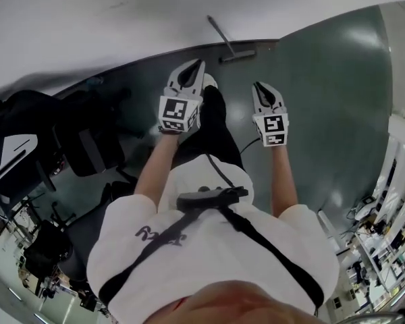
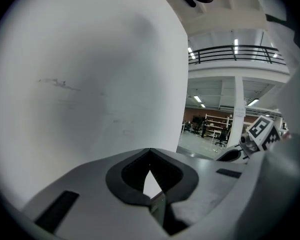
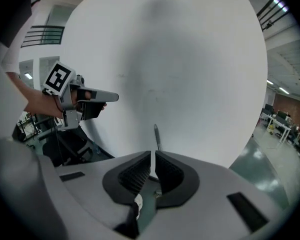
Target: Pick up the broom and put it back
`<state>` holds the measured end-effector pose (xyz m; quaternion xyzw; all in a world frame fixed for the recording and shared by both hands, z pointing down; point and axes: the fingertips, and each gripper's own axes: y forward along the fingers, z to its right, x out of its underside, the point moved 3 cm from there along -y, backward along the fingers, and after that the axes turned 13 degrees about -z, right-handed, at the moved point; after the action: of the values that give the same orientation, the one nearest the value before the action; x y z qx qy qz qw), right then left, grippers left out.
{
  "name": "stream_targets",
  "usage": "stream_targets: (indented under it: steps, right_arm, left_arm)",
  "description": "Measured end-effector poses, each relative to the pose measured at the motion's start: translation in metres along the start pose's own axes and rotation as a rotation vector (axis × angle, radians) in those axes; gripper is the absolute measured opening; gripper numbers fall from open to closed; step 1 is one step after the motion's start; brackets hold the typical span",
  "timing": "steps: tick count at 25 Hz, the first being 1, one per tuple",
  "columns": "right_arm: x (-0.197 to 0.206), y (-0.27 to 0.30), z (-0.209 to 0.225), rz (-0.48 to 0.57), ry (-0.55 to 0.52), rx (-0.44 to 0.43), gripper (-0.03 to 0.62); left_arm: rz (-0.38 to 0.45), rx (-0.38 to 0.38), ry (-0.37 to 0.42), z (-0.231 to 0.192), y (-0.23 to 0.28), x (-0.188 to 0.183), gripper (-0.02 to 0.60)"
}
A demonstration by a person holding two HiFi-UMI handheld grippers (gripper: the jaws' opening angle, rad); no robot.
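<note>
From my seat, black office chairs (image 1: 88, 147) crowd the floor's (image 1: 324, 100) left edge, and pale racks (image 1: 399, 167) line its right edge. A white wall (image 1: 121, 19) closes the far side. Only bare dark green floor lies between my two claws and the broom (image 1: 223, 39).

The broom stands at the far edge of the floor, propped on the wall. Its head (image 1: 237, 56) sits where floor meets wall. Its long axis runs along the handle, which climbs from the head up the wall and slants to the left in the head view. In the right gripper view the handle rises just above the jaws.

The left gripper (image 1: 197, 66) is closed, tips meeting on nothing. The right gripper (image 1: 260, 88) is closed too, and empty. Both point towards the wall, well apart from the broom.
</note>
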<state>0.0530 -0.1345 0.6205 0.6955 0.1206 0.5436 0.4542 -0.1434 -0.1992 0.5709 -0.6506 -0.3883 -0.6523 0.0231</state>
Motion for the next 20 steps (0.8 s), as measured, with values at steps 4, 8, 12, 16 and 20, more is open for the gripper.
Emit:
stream_targets:
  steps: [4, 8, 12, 16, 20]
  right_arm:
    - [0.034, 0.039, 0.016, -0.048, 0.055, -0.007, 0.037]
    - [0.053, 0.087, 0.025, -0.079, 0.102, -0.041, 0.091]
    - [0.050, 0.130, 0.027, -0.087, 0.118, -0.053, 0.123]
    - [0.048, 0.182, 0.035, -0.094, 0.112, -0.060, 0.161]
    - [0.040, 0.232, 0.033, -0.120, 0.098, -0.073, 0.164]
  left_arm:
    - [-0.009, -0.004, 0.005, -0.011, 0.028, 0.012, 0.011]
    - [-0.027, -0.018, 0.020, -0.022, 0.059, 0.026, 0.011]
    - [-0.042, -0.032, -0.003, -0.035, 0.073, 0.038, 0.011]
    - [-0.057, -0.041, -0.018, -0.041, 0.094, 0.052, 0.011]
    - [-0.068, -0.052, -0.023, -0.048, 0.109, 0.061, 0.011]
